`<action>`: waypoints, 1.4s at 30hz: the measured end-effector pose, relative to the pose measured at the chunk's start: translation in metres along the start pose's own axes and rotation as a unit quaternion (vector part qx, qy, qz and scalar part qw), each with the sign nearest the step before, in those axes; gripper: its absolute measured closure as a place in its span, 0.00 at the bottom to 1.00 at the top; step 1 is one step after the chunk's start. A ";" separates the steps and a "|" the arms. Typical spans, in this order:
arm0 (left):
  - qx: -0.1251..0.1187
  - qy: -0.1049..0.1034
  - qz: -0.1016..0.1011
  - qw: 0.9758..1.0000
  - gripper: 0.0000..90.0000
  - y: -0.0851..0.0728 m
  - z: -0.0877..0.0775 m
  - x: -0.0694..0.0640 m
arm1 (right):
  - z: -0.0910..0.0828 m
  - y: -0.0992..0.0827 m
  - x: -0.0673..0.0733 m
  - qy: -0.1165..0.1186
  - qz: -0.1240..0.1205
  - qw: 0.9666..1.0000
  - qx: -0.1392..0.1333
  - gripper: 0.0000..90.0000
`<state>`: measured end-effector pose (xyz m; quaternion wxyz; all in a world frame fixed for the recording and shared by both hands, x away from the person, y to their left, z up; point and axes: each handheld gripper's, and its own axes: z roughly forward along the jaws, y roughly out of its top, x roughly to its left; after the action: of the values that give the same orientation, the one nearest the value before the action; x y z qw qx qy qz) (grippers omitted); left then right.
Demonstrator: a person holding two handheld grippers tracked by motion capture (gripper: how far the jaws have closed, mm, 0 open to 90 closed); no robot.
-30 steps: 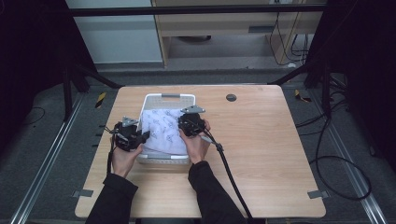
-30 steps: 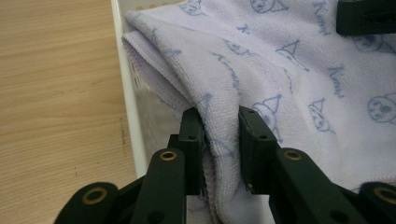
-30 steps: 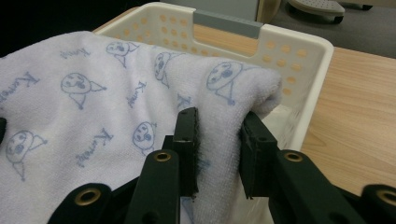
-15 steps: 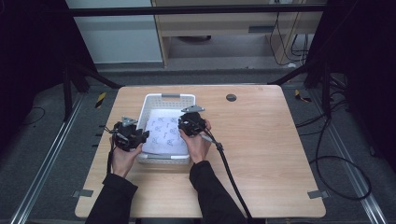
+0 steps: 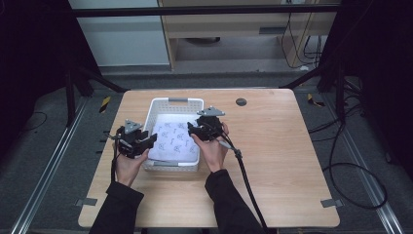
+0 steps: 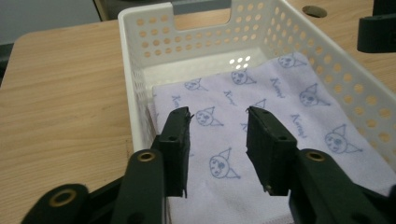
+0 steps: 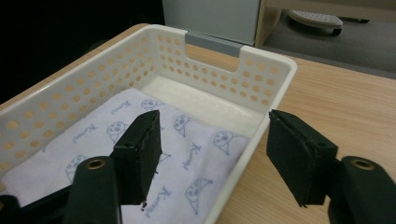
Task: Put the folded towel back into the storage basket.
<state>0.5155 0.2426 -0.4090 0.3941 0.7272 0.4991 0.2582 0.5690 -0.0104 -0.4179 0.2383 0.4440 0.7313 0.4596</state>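
Folded cloth [image 6: 261,121] in white basket [image 6: 140,88], near edge cut off. Left gripper [image 6: 218,140], right gripper [image 7: 212,158]: jaws just opened, empty.

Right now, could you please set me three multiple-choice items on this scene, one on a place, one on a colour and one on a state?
1. Where does the printed cloth lie?
A. Flat inside the white basket
B. On the bare table right of the basket
C. Draped over the basket's handle

2. What colour is the print on the cloth?
A. Red
B. Blue
C. Green

3. How do the jaws of the left gripper stand?
A. Pressed shut on the cloth
C. Clamped on the basket's wall
B. Apart, with nothing gripped between them

Answers:
1 A: both gripper views show the cloth spread on the basket's floor.
2 B: the little faces and words are drawn in blue on pale fabric.
3 B: the left gripper view shows a gap between the jaws, which have just been opening above the cloth.
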 end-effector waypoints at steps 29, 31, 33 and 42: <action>-0.048 -0.016 0.045 0.998 0.33 -0.026 -0.035 -0.045 | -0.096 -0.067 -0.048 0.026 0.029 0.998 -0.042 0.20; -0.048 -0.025 0.049 0.997 0.33 -0.030 -0.037 -0.050 | -0.100 -0.076 -0.052 0.026 0.030 0.998 -0.041 0.20; -0.046 -0.029 0.056 0.997 0.32 -0.034 -0.039 -0.055 | -0.105 -0.087 -0.059 0.022 0.036 0.998 -0.039 0.20; -0.040 -0.038 0.086 0.995 0.32 -0.054 -0.047 -0.078 | -0.126 -0.120 -0.093 -0.004 0.062 0.997 -0.043 0.18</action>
<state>0.4221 0.1952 -0.4265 0.4175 0.7606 0.4087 0.2829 0.4673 -0.1713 -0.4713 0.2312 0.4796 0.6810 0.5028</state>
